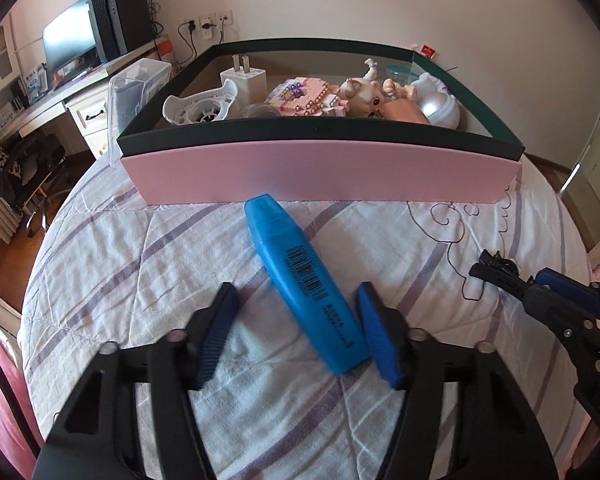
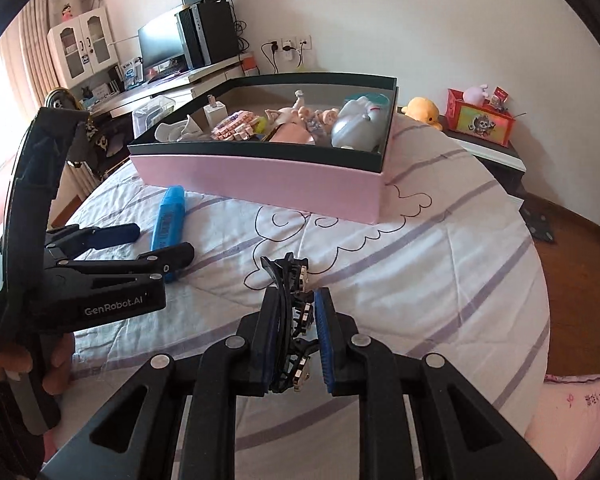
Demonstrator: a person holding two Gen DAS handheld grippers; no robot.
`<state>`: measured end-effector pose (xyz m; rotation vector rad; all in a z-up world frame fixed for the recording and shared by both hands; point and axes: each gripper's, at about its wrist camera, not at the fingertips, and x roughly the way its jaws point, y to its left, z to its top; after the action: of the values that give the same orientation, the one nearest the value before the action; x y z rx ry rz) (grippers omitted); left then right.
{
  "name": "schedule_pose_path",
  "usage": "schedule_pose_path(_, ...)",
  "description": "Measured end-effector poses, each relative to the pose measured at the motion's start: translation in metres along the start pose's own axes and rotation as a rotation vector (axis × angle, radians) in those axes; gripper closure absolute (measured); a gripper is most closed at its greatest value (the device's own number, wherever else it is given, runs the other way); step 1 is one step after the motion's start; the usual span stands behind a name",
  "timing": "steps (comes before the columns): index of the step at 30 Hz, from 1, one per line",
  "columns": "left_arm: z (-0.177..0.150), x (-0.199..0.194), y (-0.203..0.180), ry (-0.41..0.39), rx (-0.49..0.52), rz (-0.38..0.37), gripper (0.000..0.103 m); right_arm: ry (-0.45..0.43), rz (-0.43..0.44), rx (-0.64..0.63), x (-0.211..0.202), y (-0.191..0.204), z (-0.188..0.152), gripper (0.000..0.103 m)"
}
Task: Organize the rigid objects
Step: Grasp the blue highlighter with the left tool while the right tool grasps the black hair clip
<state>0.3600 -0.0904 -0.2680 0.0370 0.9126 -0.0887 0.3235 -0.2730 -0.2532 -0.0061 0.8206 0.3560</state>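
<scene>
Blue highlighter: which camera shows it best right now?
Left wrist: the blue highlighter lies whole on the bedspread between the open left gripper. Right wrist shows it side-on, its near end hidden behind that gripper.

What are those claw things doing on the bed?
A person is tidying small things into the pink box using two handheld claws. The left claw is open around a blue highlighter lying on the bedspread, not squeezing it yet. The right claw is shut on a black hair clip. The box already holds toys and a white charger.
</scene>
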Motion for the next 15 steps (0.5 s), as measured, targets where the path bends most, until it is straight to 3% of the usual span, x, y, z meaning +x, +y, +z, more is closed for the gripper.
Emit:
schedule_pose_path(2, -0.001, -0.002, 0.004, 0.000, -0.001, -0.011, 0.077, 0.000, 0.002, 0.000, 0.002, 0.004, 0.001, 0.085)
schedule_pose_path(15, -0.005, -0.053, 0.024, -0.135, 0.037, -0.015, 0.078, -0.100, 0.022, -0.036, -0.016, 0.040, 0.015, 0.089)
